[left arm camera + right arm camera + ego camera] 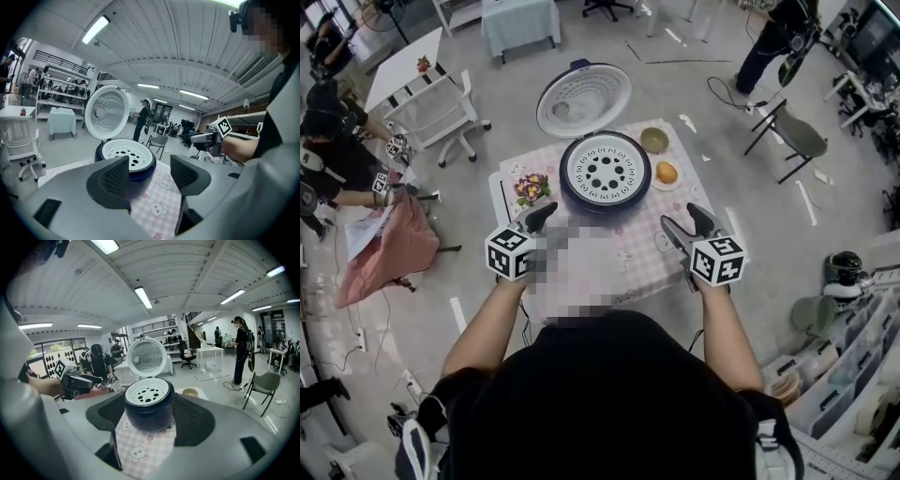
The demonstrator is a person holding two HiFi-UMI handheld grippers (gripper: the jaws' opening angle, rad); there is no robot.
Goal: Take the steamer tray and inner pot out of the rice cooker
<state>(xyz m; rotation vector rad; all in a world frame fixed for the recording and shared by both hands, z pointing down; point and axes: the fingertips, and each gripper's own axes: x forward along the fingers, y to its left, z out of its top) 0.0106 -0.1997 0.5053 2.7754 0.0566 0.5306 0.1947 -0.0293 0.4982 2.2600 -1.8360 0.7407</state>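
Nearest us, L gripper [538, 217] at 7 o'clock and R gripper [687, 225] at 5 o'clock of the table [639, 257], both w/ jaws apart, holding nothing. Ahead at 12, rice cooker [567, 192], lid [583, 99] open behind it. Steamer tray [606, 171] sits in its mouth, inner pot hidden beneath. We judge tray light, stiff, slick: pinch its rim. Pot prob. heavier; grip the lip.

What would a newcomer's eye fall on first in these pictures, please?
The dark blue rice cooker stands mid-table on the pink checked cloth, its lid swung open behind and the white perforated steamer tray seated inside. Nearer the person, the left gripper and right gripper hover open and empty.
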